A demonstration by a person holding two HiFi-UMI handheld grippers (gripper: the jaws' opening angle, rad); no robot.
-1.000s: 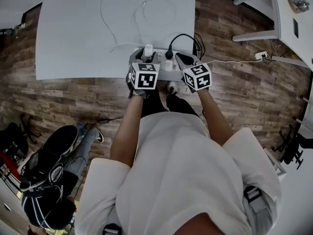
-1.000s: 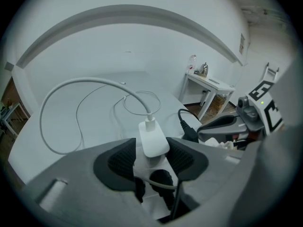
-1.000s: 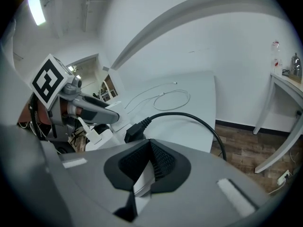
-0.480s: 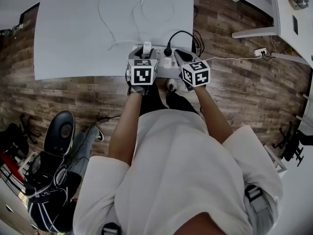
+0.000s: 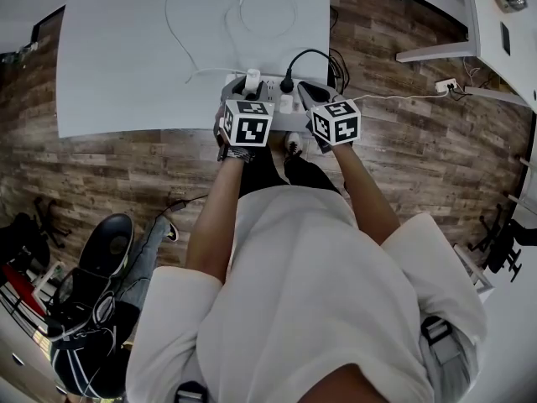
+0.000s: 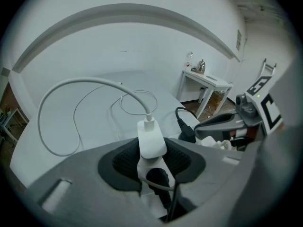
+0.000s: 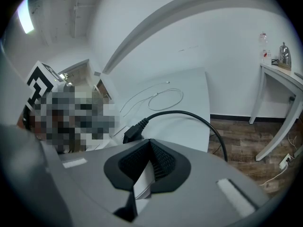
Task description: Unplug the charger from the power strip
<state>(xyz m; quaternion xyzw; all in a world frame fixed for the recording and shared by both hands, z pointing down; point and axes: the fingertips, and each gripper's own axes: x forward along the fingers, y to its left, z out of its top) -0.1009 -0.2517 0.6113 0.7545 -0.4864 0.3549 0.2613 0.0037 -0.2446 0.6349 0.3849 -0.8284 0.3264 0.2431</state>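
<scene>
A white charger (image 6: 150, 135) stands plugged into the white power strip (image 5: 289, 107) at the near edge of the white table (image 5: 126, 65). My left gripper (image 6: 152, 150) has just been closing and its ribbed pads now press on both sides of the charger; in the head view this gripper (image 5: 250, 88) is around the charger (image 5: 252, 80). A white cable (image 6: 57, 96) runs from the charger's top across the table. My right gripper (image 7: 143, 174) is shut on the strip's right end (image 7: 141, 186), just past a black plug (image 7: 133, 131).
The black plug's cord (image 5: 315, 55) loops off the table's right side. A loose coil of white cable (image 5: 270, 11) lies farther back. Wood floor (image 5: 419, 149) surrounds the table, with another white table (image 5: 495, 40) at the right and a seated person (image 5: 84, 309) at lower left.
The left jaws have drawn in against the charger. Both grippers have stayed at the power strip. The seated person at lower left has shifted.
</scene>
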